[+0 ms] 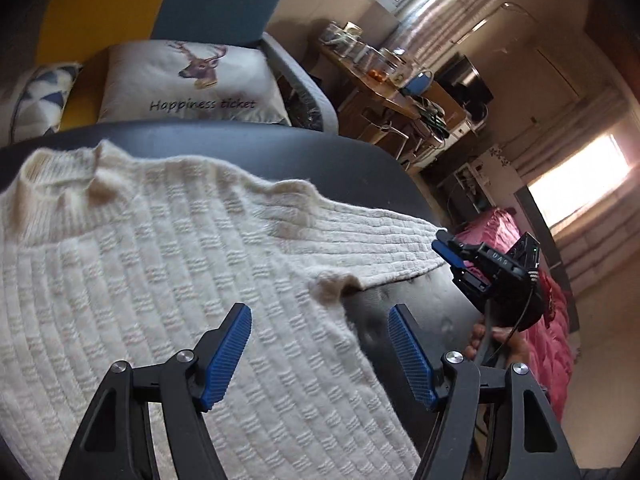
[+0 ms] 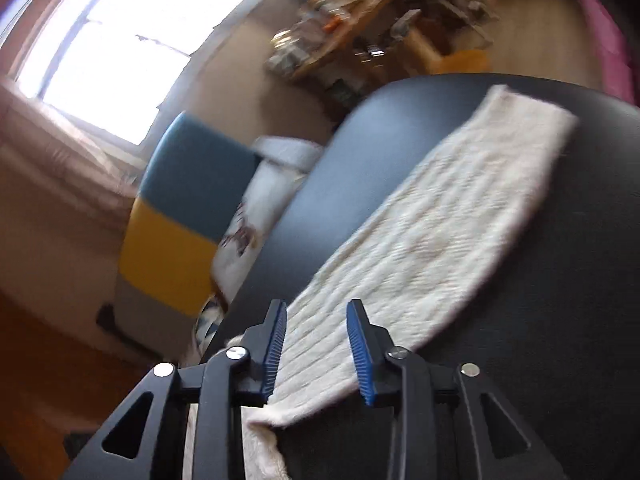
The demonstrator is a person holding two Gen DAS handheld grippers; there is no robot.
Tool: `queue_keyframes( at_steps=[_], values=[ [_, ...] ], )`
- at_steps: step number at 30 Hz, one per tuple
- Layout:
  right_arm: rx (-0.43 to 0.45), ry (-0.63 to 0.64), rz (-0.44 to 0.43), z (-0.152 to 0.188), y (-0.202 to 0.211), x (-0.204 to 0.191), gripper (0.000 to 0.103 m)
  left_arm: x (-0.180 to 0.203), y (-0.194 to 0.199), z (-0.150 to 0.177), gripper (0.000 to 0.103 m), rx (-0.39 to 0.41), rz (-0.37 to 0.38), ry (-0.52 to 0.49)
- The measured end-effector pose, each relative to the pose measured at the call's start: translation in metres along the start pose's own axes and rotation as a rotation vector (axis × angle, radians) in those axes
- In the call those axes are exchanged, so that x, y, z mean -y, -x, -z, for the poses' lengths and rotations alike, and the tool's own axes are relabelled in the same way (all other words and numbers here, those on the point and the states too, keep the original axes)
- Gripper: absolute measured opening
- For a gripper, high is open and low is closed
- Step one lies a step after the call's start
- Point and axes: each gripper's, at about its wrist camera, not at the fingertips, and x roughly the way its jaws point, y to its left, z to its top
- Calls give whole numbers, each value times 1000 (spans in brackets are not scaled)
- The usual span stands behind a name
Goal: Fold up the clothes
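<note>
Bare black table (image 1: 420, 312) beside the sweater (image 1: 160, 260) — pillows (image 1: 188, 84) seemingly crowding its far edge.

The cream knitted sweater (image 1: 160, 264) is cut off by the left and lower edges of the left wrist view, and its hem is hidden behind the left gripper (image 1: 320, 356). In the right wrist view, the cluttered wooden table (image 2: 340, 36) and the cushion (image 2: 256, 216) are blurred beyond telling.
</note>
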Motion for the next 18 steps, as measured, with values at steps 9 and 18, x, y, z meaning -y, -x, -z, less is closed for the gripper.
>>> queue_keyframes(
  at_steps=[9, 18],
  values=[
    [27, -335, 113, -57, 12, 101, 39, 56, -68, -7, 71, -98, -106, -201],
    [12, -54, -75, -56, -52, 49, 8, 23, -86, 2, 71, -129, -235, -139]
  ],
)
